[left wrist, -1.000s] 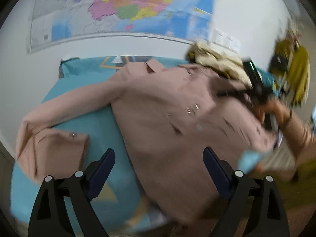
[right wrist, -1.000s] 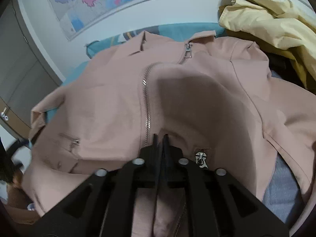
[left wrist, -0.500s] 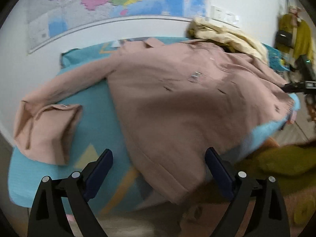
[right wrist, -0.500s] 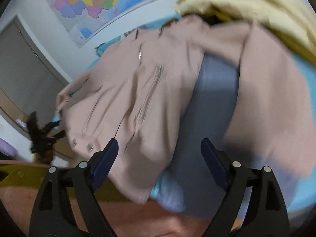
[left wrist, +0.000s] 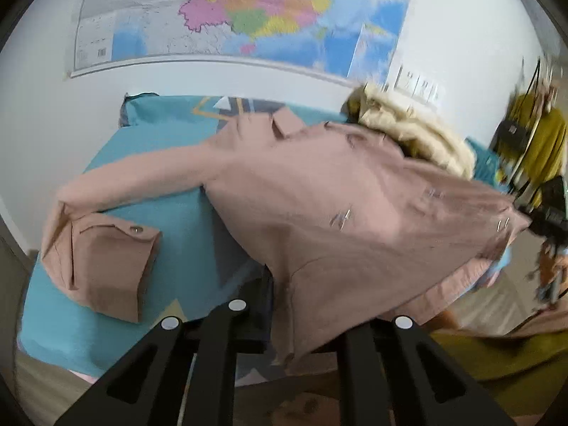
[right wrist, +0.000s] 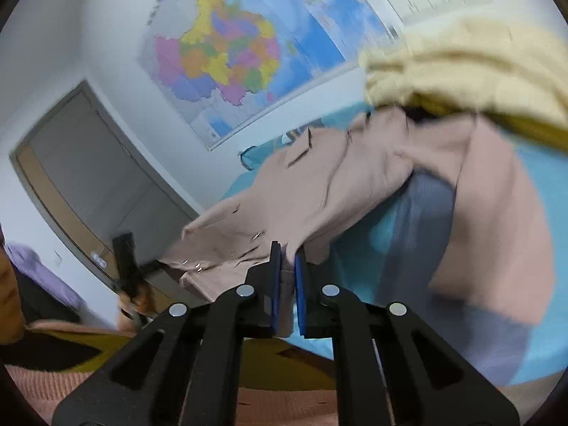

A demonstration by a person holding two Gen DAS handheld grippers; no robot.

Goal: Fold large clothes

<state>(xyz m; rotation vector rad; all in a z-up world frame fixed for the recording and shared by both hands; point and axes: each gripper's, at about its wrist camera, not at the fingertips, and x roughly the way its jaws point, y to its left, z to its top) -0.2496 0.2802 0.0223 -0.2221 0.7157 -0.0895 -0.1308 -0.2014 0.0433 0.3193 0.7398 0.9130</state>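
Both the left gripper (left wrist: 280, 305) and right gripper (right wrist: 285, 277), spread wide half a second ago, have just clamped the pink jacket's (left wrist: 337, 206) hem.

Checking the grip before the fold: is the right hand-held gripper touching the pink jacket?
Touching. The right wrist view shows the right hand-held gripper closed on the pink jacket, with its hem pinched between the blue pads.

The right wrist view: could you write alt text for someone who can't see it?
The right gripper is shut on the hem of a pink zip-up jacket spread over a teal-covered bed. A cream jacket is heaped behind it, and a colourful wall map hangs beyond.
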